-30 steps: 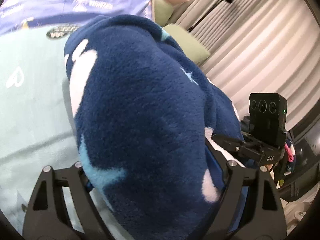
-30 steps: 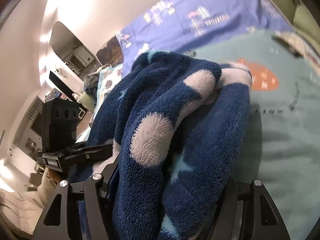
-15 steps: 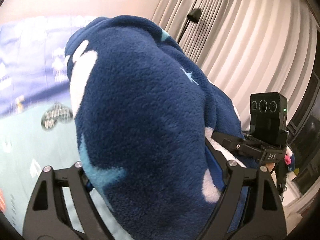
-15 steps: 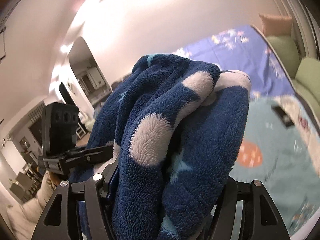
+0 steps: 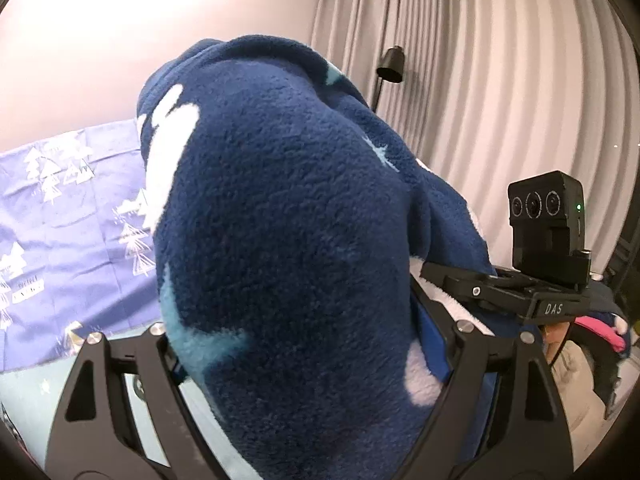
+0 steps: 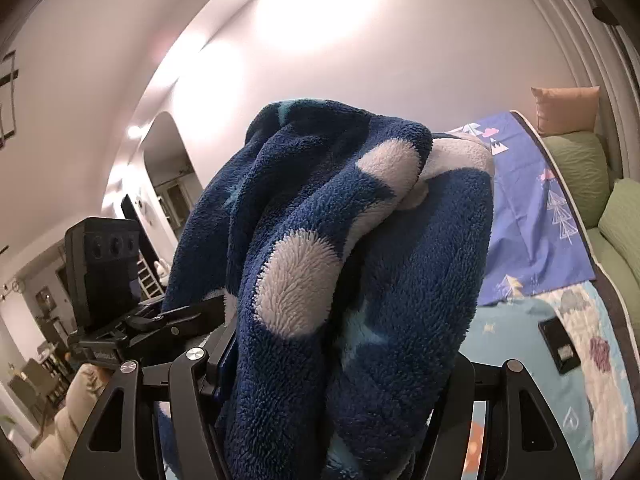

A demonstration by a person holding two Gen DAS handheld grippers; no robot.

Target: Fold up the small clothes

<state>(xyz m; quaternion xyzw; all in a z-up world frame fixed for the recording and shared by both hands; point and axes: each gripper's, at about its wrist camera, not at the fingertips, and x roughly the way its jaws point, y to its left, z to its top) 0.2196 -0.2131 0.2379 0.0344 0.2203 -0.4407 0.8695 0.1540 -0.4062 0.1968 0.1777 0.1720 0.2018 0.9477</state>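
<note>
Pointing slightly downward, left claw point(image 5: 296, 360) and right claw point(image 6: 332, 360) clamp bunched fleece garment point(image 5: 280, 220) (navy, white-spotted).

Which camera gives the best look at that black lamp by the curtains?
The left wrist view. There the black lamp stands out clearly on its thin pole against the pale curtains, just past the navy fleece garment. In the right wrist view only a dark sliver at the top right edge might be it; I cannot tell.
</note>
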